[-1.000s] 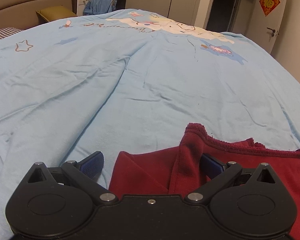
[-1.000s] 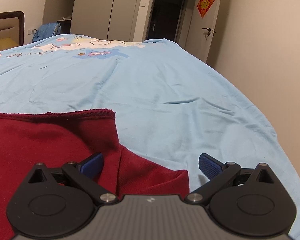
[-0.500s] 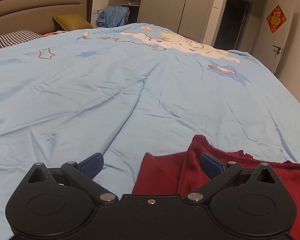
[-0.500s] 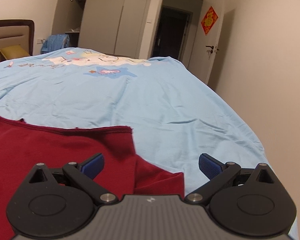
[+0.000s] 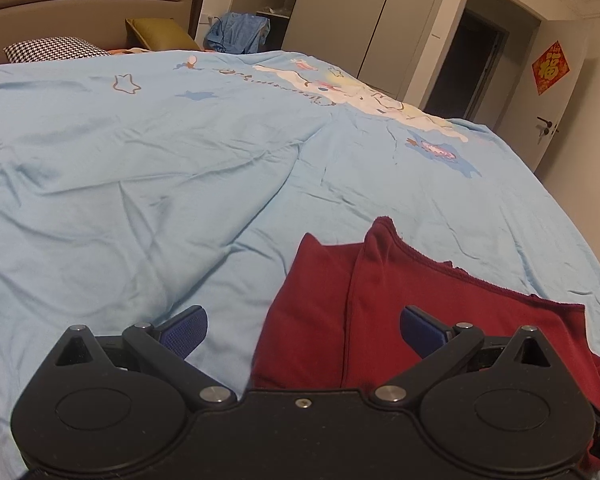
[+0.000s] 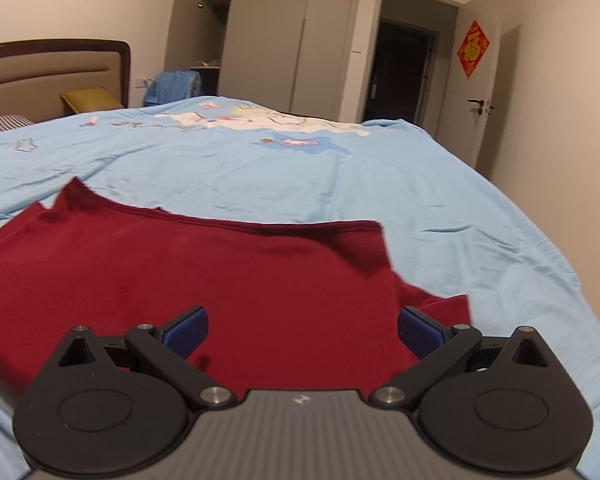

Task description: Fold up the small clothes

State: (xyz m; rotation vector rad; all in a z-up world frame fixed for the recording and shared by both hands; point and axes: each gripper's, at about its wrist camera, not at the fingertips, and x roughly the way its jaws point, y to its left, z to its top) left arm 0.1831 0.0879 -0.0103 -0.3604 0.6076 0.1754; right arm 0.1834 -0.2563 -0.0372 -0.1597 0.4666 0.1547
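Your left gripper (image 5: 303,330) hangs spread wide and holding nothing, and the red garment (image 5: 420,292) lies ahead and to its right on the blue bedspread (image 5: 160,184), its folded left edge running between the blue pads. Your right gripper (image 6: 302,330) is likewise agape and empty (nothing between the pads), with the garment directly beneath it, long axis stretching off to the left, so either hand seems well placed for its own side's edge.

Bare blue bedspread (image 5: 148,184) lies free beyond and beside the red garment (image 6: 204,272), pillows (image 5: 52,49) far off.
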